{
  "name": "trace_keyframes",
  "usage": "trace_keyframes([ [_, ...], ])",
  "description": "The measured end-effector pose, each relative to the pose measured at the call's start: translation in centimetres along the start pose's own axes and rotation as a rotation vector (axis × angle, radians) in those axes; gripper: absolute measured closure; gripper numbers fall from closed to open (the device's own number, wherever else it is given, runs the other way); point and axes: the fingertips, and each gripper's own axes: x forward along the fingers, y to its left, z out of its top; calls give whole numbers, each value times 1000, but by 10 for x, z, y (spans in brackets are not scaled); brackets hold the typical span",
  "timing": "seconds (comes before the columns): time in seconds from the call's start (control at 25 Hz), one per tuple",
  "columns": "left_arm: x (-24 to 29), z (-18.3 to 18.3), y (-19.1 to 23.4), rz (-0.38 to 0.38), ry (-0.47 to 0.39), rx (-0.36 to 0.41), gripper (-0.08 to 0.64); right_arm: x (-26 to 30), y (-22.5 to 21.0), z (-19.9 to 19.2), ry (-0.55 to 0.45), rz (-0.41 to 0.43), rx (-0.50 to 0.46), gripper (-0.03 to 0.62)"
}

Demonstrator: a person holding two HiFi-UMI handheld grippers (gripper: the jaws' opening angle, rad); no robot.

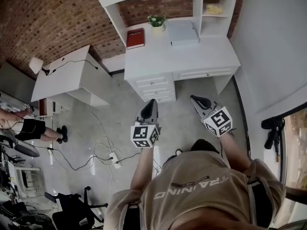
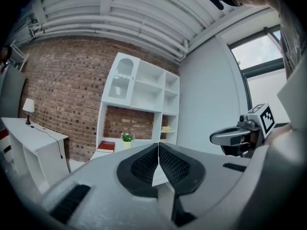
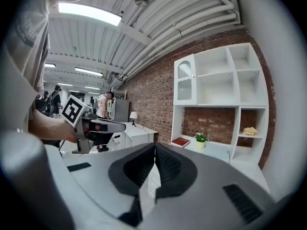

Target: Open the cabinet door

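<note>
Step in hand: approach, nothing touched yet. Left gripper has its jaws pressed together with nothing between them, and right gripper is likewise closed and empty. Both are held side by side, roughly level, aimed at the furniture ahead

The cabinet door, white with an arched pane, sits in the top left bay of the shelf unit. That puts it well ahead of both grippers, above them, and to the left of the left one's line. It looks closed. Handle too small to make out

Next move, as I judge it: walk in, raise one gripper to the door's free edge or knob, spread the jaws, clamp, then pull outward along the hinge arc. The left gripper is on the nearer side

Surface and room:
- white desk under the shelves, beyond the tips, carrying a red book and a small plant
- drawers below, straight ahead of the left gripper
- glossy grey floor underneath, with a power strip and loose cords off to the left
- second white table with a lamp further left
- brick wall behind
- another person at far left
</note>
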Motion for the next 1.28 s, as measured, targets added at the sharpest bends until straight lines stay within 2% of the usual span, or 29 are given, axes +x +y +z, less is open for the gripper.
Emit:
trace_keyframes([
  [0.16, 2, -13, 13, 11, 20, -25, 551, 7, -1, -8, 27, -10, 1, 580],
  [0.48, 45, -24, 28, 33, 53, -33, 551, 41, -39, -23, 32, 14, 30, 580],
  [0.6, 71, -15, 38, 36, 59, -15, 551, 62, -61, -28, 16, 24, 56, 580],
  [0.8, 121, 13, 58, 51, 61, 52, 551, 98, -108, -11, -34, 29, 50, 580],
  [1.0, 183, 24, 59, 43, 39, -25, 551, 121, -171, -6, -49, 30, 59, 580],
  [1.08, 205, 24, 58, 48, 40, -29, 551, 131, -192, -11, -43, 39, 63, 580],
  [1.16, 224, 22, 57, 46, 46, -39, 551, 140, -209, -15, -37, 47, 67, 580],
  [1.28, 242, 16, 61, 37, 52, -103, 551, 157, -226, -23, -31, 54, 83, 580],
])
